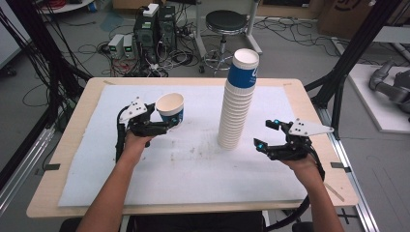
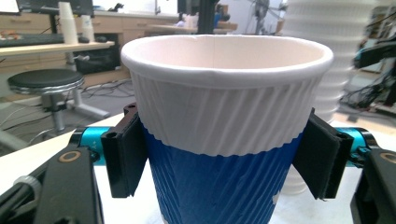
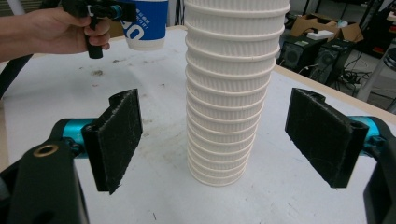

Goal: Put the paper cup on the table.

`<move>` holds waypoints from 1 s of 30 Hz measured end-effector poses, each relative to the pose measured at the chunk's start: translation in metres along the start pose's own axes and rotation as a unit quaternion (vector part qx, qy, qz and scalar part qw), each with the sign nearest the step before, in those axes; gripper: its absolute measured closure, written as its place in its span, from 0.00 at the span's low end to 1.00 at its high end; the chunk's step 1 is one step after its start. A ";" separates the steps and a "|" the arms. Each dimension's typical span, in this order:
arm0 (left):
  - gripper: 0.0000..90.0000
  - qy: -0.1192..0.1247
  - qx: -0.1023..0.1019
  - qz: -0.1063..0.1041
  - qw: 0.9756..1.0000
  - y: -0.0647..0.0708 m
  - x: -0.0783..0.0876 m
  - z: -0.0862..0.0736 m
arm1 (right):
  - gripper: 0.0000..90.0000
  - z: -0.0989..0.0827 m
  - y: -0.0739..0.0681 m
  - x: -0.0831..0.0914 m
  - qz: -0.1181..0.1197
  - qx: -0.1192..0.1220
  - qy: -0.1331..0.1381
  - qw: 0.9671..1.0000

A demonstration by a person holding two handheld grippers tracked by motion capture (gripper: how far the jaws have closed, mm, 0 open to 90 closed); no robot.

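Note:
A blue-and-white ribbed paper cup (image 1: 170, 108) hangs a little above the white mat, left of centre, and my left gripper (image 1: 167, 124) is shut on it. In the left gripper view the two black pads (image 2: 123, 158) press on the cup (image 2: 224, 116) at its sides, just under the white band. A tall stack of white paper cups (image 1: 236, 108) with a blue cup on top stands upright mid-table. My right gripper (image 1: 265, 134) is open just to the right of the stack. Between its wide-apart pads (image 3: 116, 137), the stack (image 3: 229, 93) stands farther off, untouched.
A white mat (image 1: 145, 179) covers the wooden table (image 1: 309, 111). Beyond the far edge stand a black stool (image 1: 225, 21) and computer boxes (image 1: 154, 29) among floor cables. The hand with the left gripper (image 3: 51, 30) is at the top left of the right gripper view.

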State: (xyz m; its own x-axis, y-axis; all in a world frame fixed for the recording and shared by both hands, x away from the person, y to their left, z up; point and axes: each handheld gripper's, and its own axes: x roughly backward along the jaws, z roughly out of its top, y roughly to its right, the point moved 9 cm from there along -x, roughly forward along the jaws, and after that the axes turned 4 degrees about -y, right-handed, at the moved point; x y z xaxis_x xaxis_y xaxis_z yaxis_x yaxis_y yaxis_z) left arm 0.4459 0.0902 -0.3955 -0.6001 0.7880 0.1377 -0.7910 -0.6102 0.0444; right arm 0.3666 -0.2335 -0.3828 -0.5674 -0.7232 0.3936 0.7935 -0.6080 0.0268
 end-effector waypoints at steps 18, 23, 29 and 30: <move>0.29 -0.078 0.024 0.050 0.995 -0.038 -0.016 -0.049 | 0.21 -0.006 -0.001 -0.001 -0.002 -0.004 -0.010 1.000; 0.29 -0.099 0.038 0.054 0.993 -0.040 -0.025 -0.067 | 0.21 -0.007 0.001 0.000 -0.003 -0.006 -0.008 1.000; 0.28 -0.119 0.043 0.057 0.990 -0.040 -0.028 -0.074 | 0.21 -0.008 0.000 -0.001 -0.001 -0.007 -0.010 1.000; 0.28 -0.126 0.041 0.057 0.990 -0.040 -0.028 -0.075 | 0.21 -0.008 0.000 -0.001 -0.001 -0.007 -0.010 1.000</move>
State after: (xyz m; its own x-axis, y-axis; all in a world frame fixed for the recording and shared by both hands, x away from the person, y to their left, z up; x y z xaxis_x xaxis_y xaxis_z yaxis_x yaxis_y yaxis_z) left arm 0.4851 0.0989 -0.4751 -0.6279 0.6744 0.3885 -0.7013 -0.7067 0.0932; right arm 0.3657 -0.2355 -0.3902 -0.5639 -0.7154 0.4126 0.7896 -0.6135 0.0153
